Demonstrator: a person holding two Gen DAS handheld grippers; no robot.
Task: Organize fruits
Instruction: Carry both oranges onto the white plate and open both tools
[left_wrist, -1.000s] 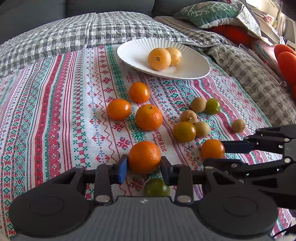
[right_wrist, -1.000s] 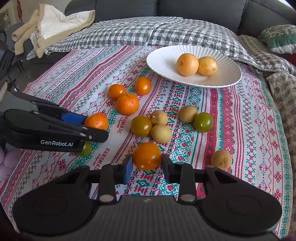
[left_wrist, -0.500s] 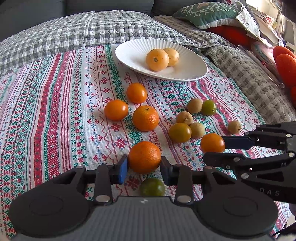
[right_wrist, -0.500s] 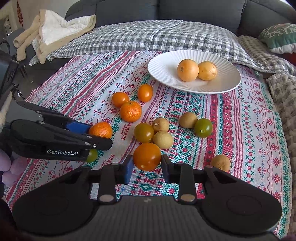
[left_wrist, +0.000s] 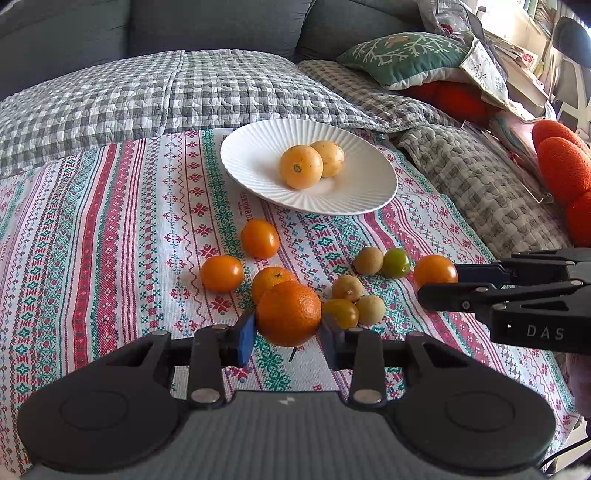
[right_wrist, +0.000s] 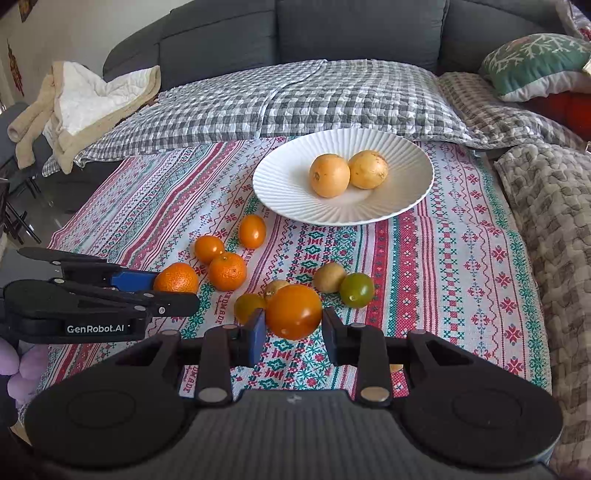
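Note:
In the left wrist view my left gripper (left_wrist: 288, 334) is shut on a mandarin (left_wrist: 288, 314), held clear above the patterned cloth (left_wrist: 110, 240). My right gripper (right_wrist: 293, 330) is shut on an orange tomato (right_wrist: 293, 312), also off the cloth. Each gripper shows in the other's view: the right gripper (left_wrist: 439, 280) with its tomato (left_wrist: 435, 271), the left gripper (right_wrist: 175, 291) with its mandarin (right_wrist: 175, 277). Beyond them stands a white ribbed plate (left_wrist: 251, 155) holding two yellow-orange fruits (left_wrist: 301, 167). Loose on the cloth lie a mandarin (left_wrist: 271, 279), two orange tomatoes (left_wrist: 260, 238), small brown fruits (left_wrist: 368, 260) and a green tomato (left_wrist: 396, 263).
A checked quilt (left_wrist: 147, 96) and a grey sofa back (right_wrist: 351, 33) lie behind the plate. Cushions (left_wrist: 406, 59) and orange plush shapes (left_wrist: 561, 166) crowd the right. A beige blanket (right_wrist: 85, 103) sits far left, where the cloth's edge (right_wrist: 62, 236) drops off.
Both grippers have risen with their fruits, which now hang above the cloth. The green tomato seen under the left gripper has dropped out of view.

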